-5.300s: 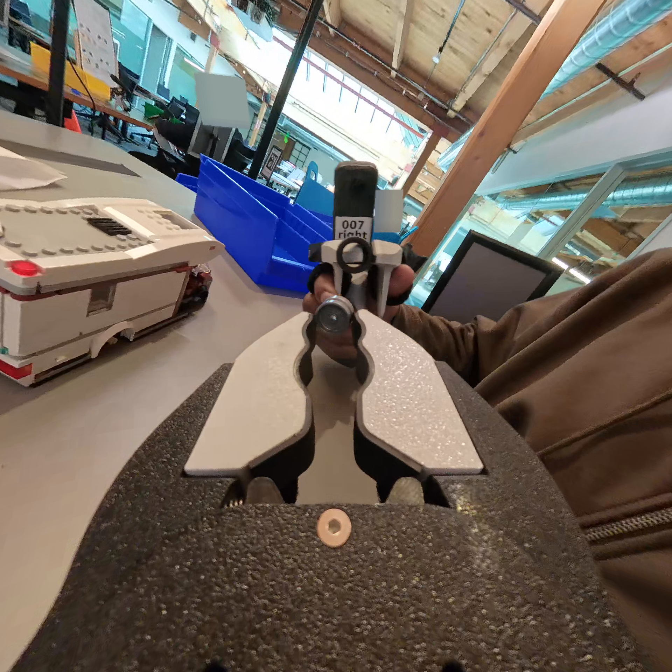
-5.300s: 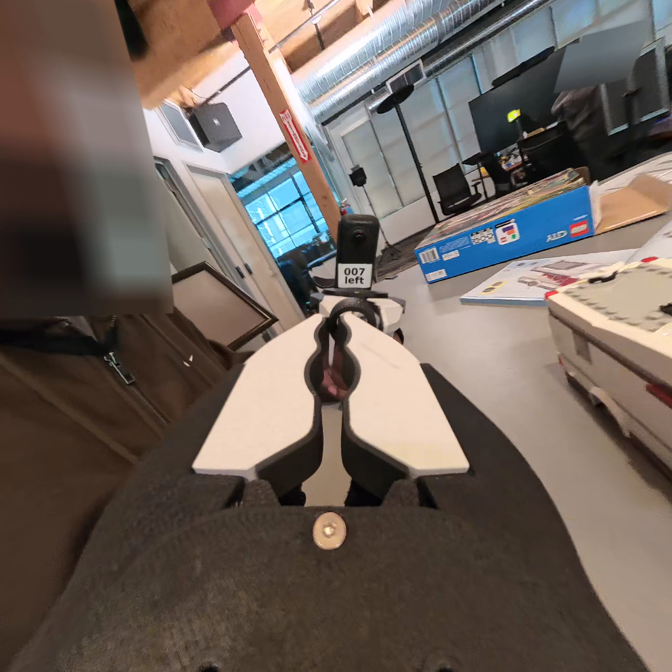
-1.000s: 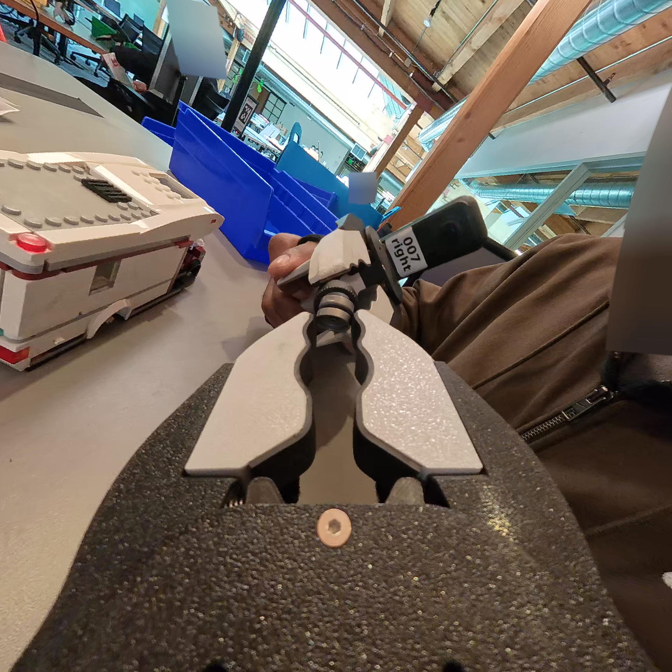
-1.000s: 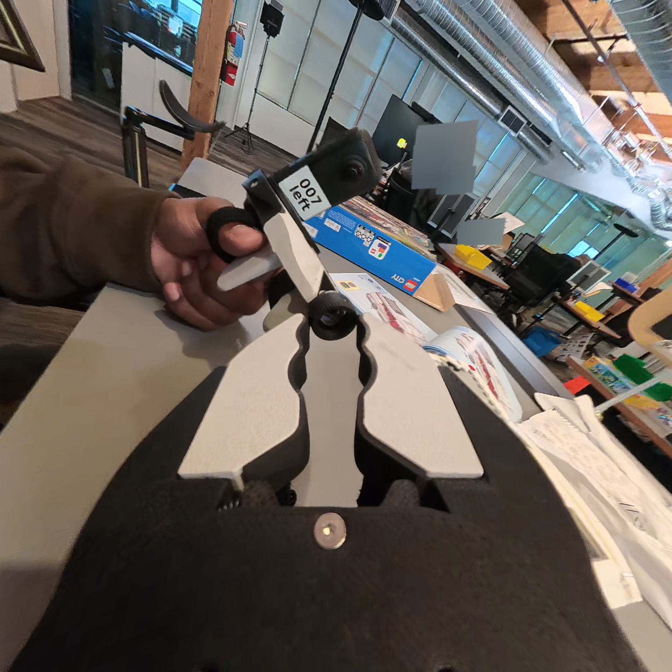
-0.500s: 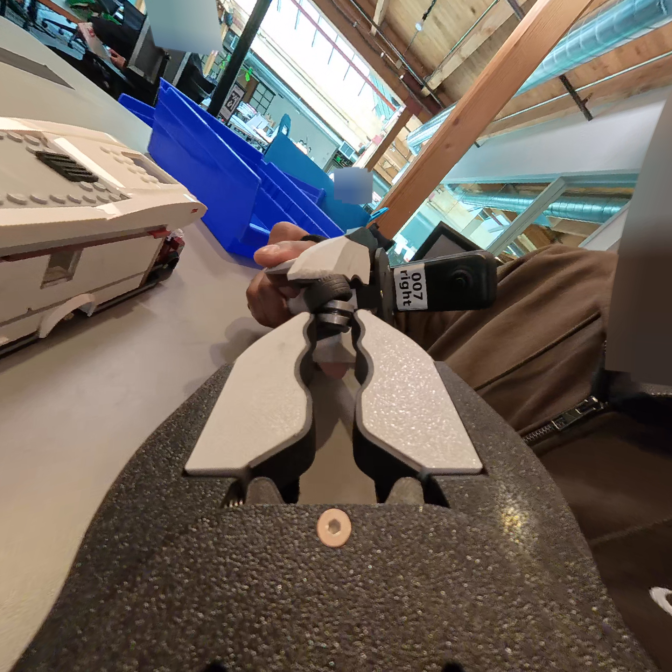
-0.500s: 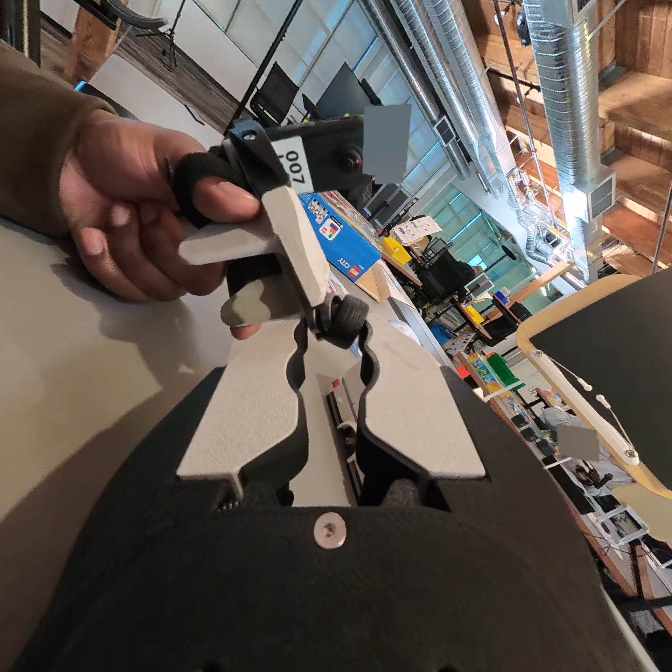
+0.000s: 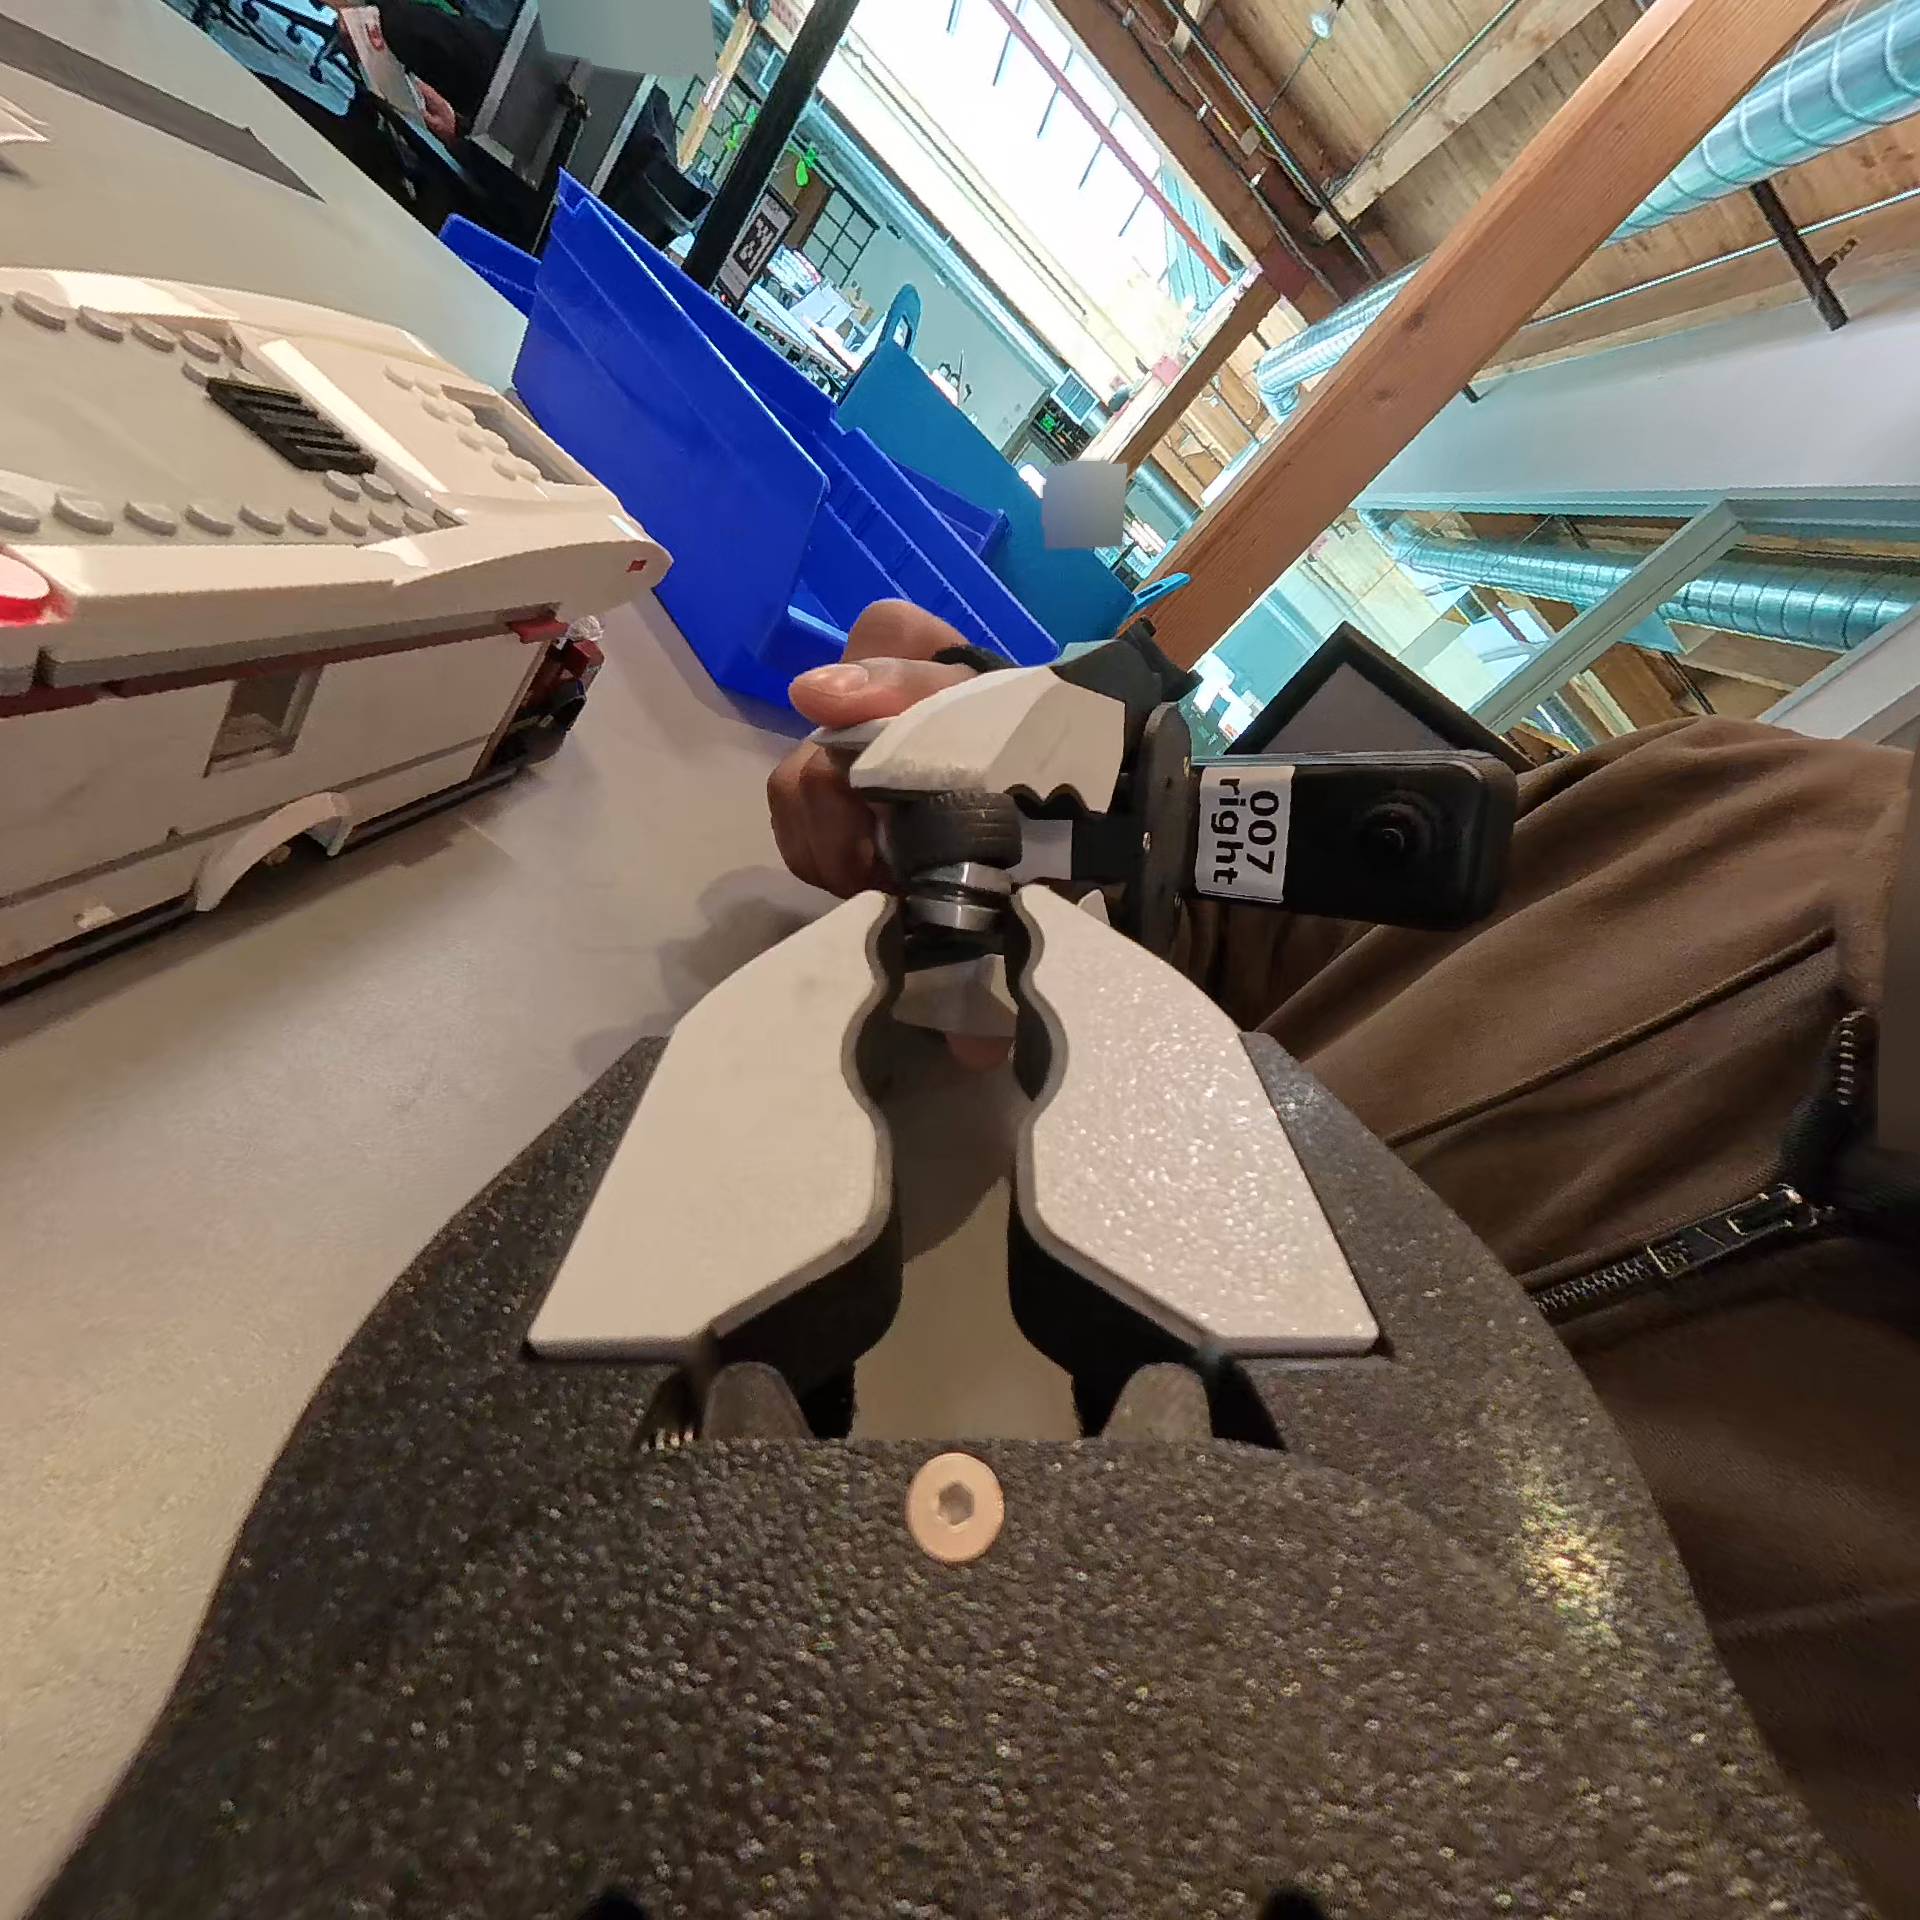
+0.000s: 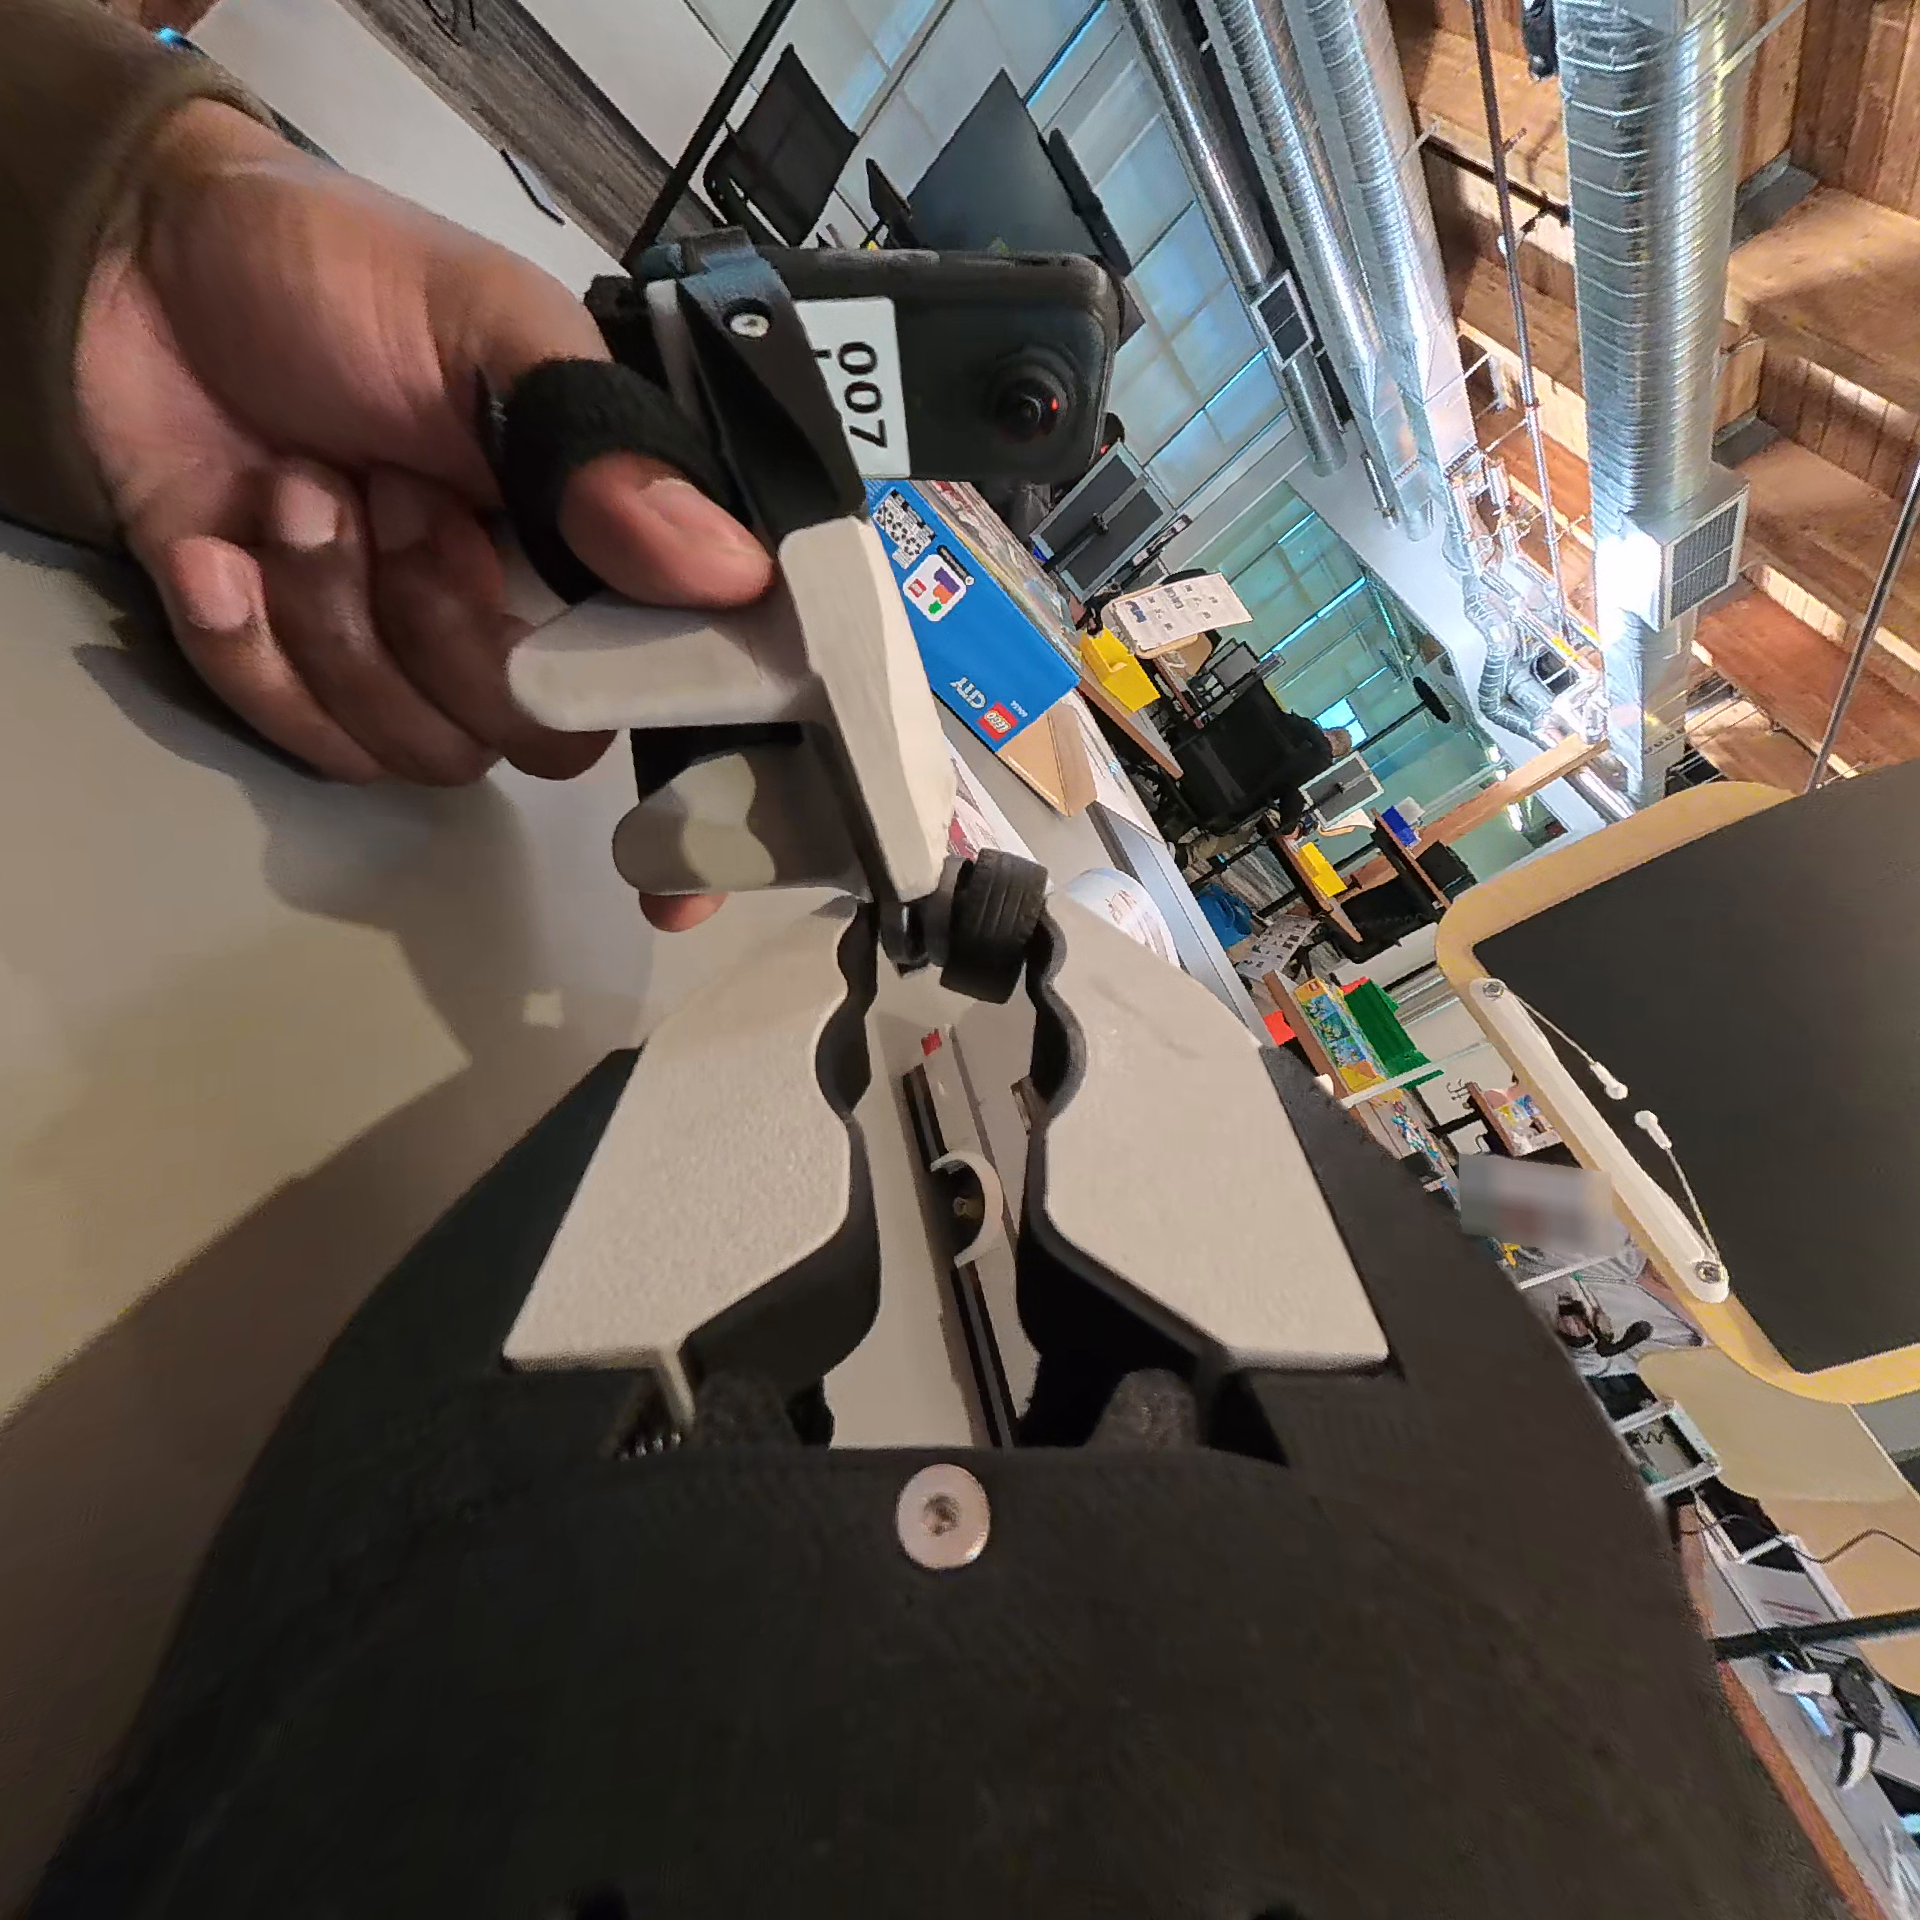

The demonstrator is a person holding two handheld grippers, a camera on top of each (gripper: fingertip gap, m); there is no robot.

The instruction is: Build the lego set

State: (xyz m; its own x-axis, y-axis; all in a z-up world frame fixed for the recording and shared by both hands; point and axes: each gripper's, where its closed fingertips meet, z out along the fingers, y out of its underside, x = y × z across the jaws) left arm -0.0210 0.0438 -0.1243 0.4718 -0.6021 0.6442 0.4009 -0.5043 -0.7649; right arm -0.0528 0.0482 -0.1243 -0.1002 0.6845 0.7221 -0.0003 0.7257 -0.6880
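The left claw (image 7: 956, 920) was narrowed onto a silver wheel rim (image 7: 951, 902), its tips pressing both sides. The right claw (image 8: 951, 951) clamped the black tyre (image 8: 1000, 920) seated on that rim. Over the last second the right claw had rolled onto its side, and both grips stayed firm. Both hung above the grey surface (image 7: 312, 1091), with a white brick-built vehicle (image 7: 260, 623) and blue bins (image 7: 675, 447) nearby.

On your far left, a white toy-brick vehicle (image 7: 260, 582) stands on the grey table (image 7: 208, 1195). Blue bins (image 7: 707, 457) sit beyond it. A blue box (image 8: 977, 634) lies farther along the table.
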